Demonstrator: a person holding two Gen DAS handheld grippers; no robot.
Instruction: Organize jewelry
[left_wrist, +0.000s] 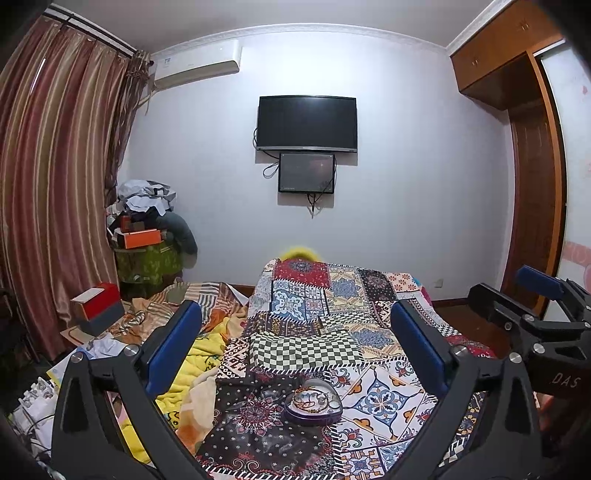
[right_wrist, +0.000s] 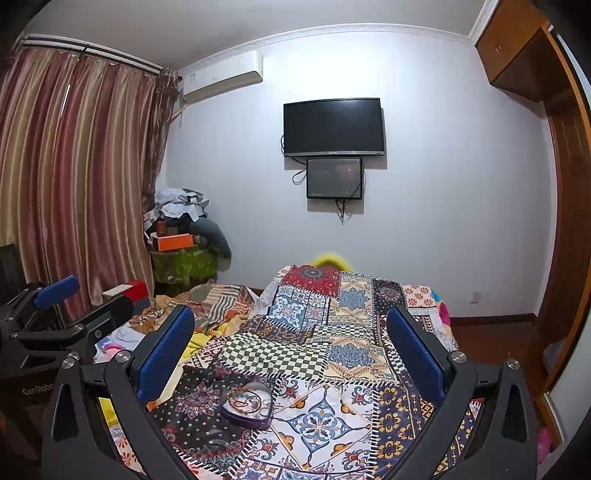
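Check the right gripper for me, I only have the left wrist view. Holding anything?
Observer: No. The right gripper is wide open, with nothing between its blue pads.
Operator: Tin lined up for it?
Observer: Not quite. In the right wrist view the heart-shaped tin sits left of the midline, nearer the left pad.
Operator: Floor on that side?
Observer: Something pink lies low by the wardrobe; too blurred to identify.

Bare patchwork bedspread (left_wrist: 384, 391) surrounds the heart-shaped jewelry tin (left_wrist: 313, 403) on every side; crumpled yellow blanket (left_wrist: 192, 369) heaps left of it; the folded checkered ridge (left_wrist: 303, 349) rises just behind.
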